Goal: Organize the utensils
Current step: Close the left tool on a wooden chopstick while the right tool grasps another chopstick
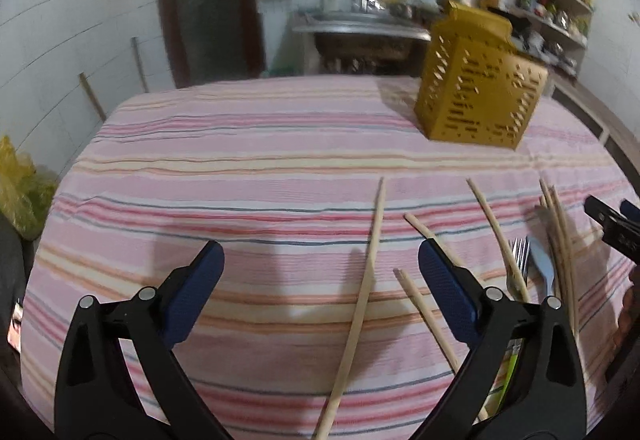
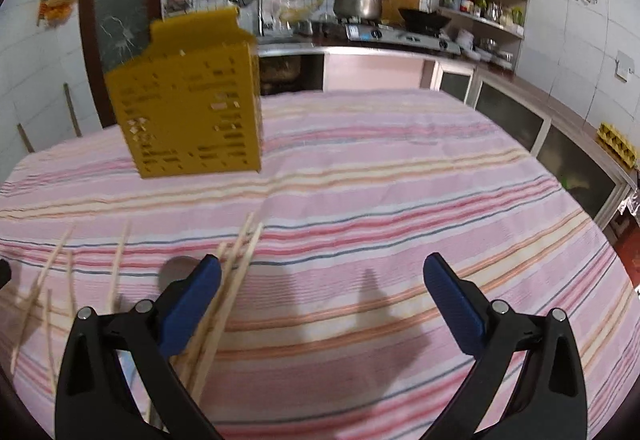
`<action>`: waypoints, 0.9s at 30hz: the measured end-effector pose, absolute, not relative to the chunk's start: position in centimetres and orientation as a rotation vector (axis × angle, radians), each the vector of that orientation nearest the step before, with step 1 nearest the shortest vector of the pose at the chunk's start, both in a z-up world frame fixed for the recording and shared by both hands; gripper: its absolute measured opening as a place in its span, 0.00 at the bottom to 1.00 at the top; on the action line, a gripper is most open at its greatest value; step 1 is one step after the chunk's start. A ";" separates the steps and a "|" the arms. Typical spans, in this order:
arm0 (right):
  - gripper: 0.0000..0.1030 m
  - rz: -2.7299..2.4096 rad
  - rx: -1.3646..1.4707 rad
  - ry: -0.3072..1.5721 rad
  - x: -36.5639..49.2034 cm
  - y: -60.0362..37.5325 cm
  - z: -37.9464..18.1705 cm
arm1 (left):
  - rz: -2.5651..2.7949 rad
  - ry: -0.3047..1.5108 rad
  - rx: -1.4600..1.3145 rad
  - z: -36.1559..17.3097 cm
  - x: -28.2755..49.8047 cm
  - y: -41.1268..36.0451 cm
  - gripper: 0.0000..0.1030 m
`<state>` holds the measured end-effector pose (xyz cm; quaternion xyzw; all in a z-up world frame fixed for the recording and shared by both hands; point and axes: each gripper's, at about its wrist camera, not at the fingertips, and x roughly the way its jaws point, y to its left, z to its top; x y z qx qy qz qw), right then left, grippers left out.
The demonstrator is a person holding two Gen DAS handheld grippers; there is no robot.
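Note:
A yellow perforated utensil holder (image 1: pixel 480 80) stands upright on the striped tablecloth; it also shows in the right wrist view (image 2: pixel 192 100). Several wooden chopsticks (image 1: pixel 360 296) lie scattered on the cloth, one between my left gripper's fingers. A metal fork (image 1: pixel 519 260) and a blue-handled utensil (image 1: pixel 542 266) lie to the right. My left gripper (image 1: pixel 320 268) is open and empty above the cloth. My right gripper (image 2: pixel 322 280) is open and empty; a bundle of chopsticks (image 2: pixel 228 300) lies beside its left finger. The right gripper's tip shows at the left wrist view's right edge (image 1: pixel 608 224).
The table with the pink striped cloth (image 2: pixel 400 180) fills both views. Behind it are a kitchen counter with a stove (image 2: pixel 400 34), a pot (image 2: pixel 358 2), corner shelves (image 2: pixel 484 8) and hanging utensils. A dark door (image 1: pixel 208 0) is at the back left.

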<state>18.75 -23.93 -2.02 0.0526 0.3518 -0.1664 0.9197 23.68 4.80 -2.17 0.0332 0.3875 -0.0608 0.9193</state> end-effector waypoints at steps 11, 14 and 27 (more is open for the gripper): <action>0.84 -0.348 0.163 0.847 21.3 -23.6 -4.2 | -0.172 0.897 0.111 -4.2 26.5 4.0 0.82; 0.76 -0.349 0.170 0.867 21.6 -23.1 -4.4 | -0.178 0.917 0.103 -4.5 27.3 3.9 0.73; 0.31 -0.315 0.173 0.891 22.1 -20.7 -4.5 | -0.207 0.970 0.117 -5.7 30.3 2.1 0.50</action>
